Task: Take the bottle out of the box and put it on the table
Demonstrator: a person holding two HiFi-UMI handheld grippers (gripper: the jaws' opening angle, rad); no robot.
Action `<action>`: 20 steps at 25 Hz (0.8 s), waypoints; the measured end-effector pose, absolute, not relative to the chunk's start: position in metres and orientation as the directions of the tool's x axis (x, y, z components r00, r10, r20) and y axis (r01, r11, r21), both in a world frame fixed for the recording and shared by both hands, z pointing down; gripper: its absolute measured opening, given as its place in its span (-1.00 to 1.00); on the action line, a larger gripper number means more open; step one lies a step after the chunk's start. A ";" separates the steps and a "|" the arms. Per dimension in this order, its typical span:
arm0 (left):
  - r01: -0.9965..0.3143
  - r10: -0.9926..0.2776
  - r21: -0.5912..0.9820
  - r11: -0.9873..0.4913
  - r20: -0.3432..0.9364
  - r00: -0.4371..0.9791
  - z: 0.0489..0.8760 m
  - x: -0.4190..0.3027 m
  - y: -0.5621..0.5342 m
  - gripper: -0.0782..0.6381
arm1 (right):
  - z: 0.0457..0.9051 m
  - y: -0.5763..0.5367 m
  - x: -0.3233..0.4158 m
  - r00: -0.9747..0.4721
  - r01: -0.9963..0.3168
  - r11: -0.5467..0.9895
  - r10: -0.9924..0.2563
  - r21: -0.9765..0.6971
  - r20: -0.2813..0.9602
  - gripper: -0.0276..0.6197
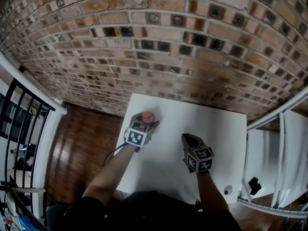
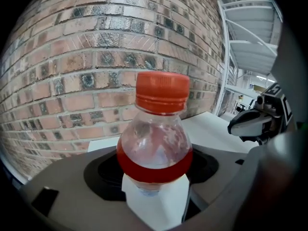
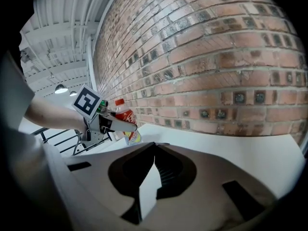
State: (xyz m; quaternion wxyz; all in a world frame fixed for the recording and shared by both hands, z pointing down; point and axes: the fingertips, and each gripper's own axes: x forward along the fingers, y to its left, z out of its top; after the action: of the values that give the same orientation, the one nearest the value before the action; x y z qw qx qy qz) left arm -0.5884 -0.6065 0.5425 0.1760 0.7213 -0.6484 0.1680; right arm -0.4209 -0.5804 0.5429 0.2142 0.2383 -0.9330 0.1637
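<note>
A clear bottle [image 1: 147, 116] with an orange cap and a band of red drink stands upright on the white table [image 1: 219, 129], near its far left part. My left gripper [image 1: 148, 122] reaches around it. In the left gripper view the bottle [image 2: 156, 143] fills the space between the jaws, whose edges lie against its sides. The right gripper view shows the same bottle [image 3: 126, 121] in the left gripper [image 3: 114, 124]. My right gripper [image 1: 189, 139] hovers over the table's middle, apart from the bottle, its jaws meeting at the tips [image 3: 154, 146] with nothing in them. No box is in view.
A brick wall [image 1: 159, 32] runs along the table's far edge. Dark wooden floor [image 1: 82, 143] and a black railing [image 1: 19, 129] lie to the left. White metal framing [image 1: 284, 148] stands at the right. A small round thing [image 1: 227, 190] sits by the table's near right corner.
</note>
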 end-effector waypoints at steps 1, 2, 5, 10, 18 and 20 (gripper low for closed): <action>-0.994 -0.875 0.056 -0.090 0.473 0.105 0.542 -0.588 -0.606 0.16 | 0.541 -0.580 -0.420 -0.793 -0.517 0.833 -0.378 -0.199 0.477 -0.90; -0.994 -0.873 0.078 -0.081 0.476 0.109 0.541 -0.588 -0.605 0.17 | 0.539 -0.580 -0.419 -0.791 -0.520 0.832 -0.384 -0.192 0.476 -0.90; -0.992 -0.877 0.110 -0.061 0.468 0.106 0.539 -0.592 -0.599 0.22 | 0.530 -0.578 -0.416 -0.785 -0.532 0.828 -0.406 -0.175 0.467 -0.90; -0.990 -0.895 0.116 -0.086 0.427 0.128 0.520 -0.586 -0.587 0.30 | 0.515 -0.567 -0.412 -0.784 -0.541 0.826 -0.429 -0.155 0.449 -0.90; -0.988 -0.935 0.104 -0.115 0.324 0.143 0.478 -0.591 -0.559 0.30 | 0.486 -0.539 -0.409 -0.767 -0.569 0.816 -0.482 -0.104 0.423 -0.90; -0.987 -0.960 0.121 -0.107 0.246 0.134 0.451 -0.603 -0.550 0.29 | 0.474 -0.535 -0.410 -0.766 -0.574 0.814 -0.497 -0.086 0.408 -0.90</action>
State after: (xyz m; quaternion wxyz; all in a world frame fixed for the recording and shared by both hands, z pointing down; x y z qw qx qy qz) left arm -0.6030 -0.5496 0.4508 0.1278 0.7422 -0.6558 0.0526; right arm -0.4101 -0.5349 0.4739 0.1867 0.2869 -0.9339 0.1031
